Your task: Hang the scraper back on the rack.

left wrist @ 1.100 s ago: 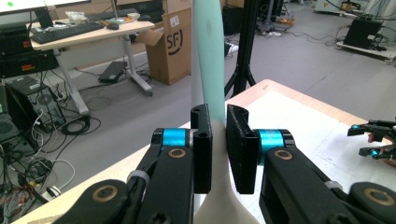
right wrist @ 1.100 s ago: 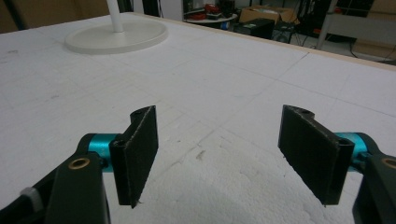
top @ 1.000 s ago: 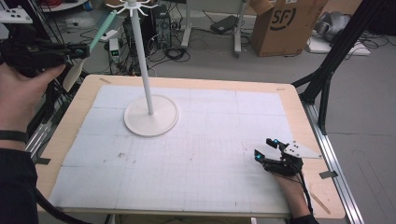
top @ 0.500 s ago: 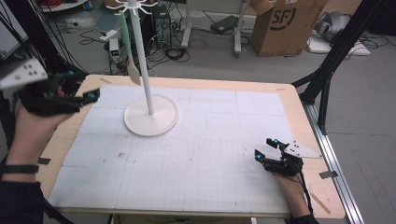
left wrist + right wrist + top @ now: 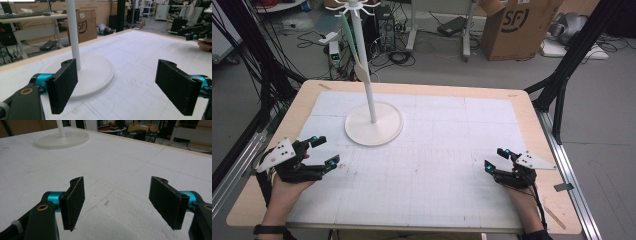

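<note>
One white stand (image 5: 373,122) on the table (image 5: 522,107), one pale green spoon (image 5: 357,60) hanging from its top, two grippers: left gripper (image 5: 325,152), right gripper (image 5: 495,159). One cardboard box (image 5: 512,25) beyond the far edge.

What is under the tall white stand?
The stand sits with its round base on the white mat, which covers most of the wooden table. Whatever lies beneath the base itself is hidden. A pale green spoon hangs from its top.

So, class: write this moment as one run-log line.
left gripper: open, empty, just opened | right gripper: open, empty | spoon: hanging on stand
</note>
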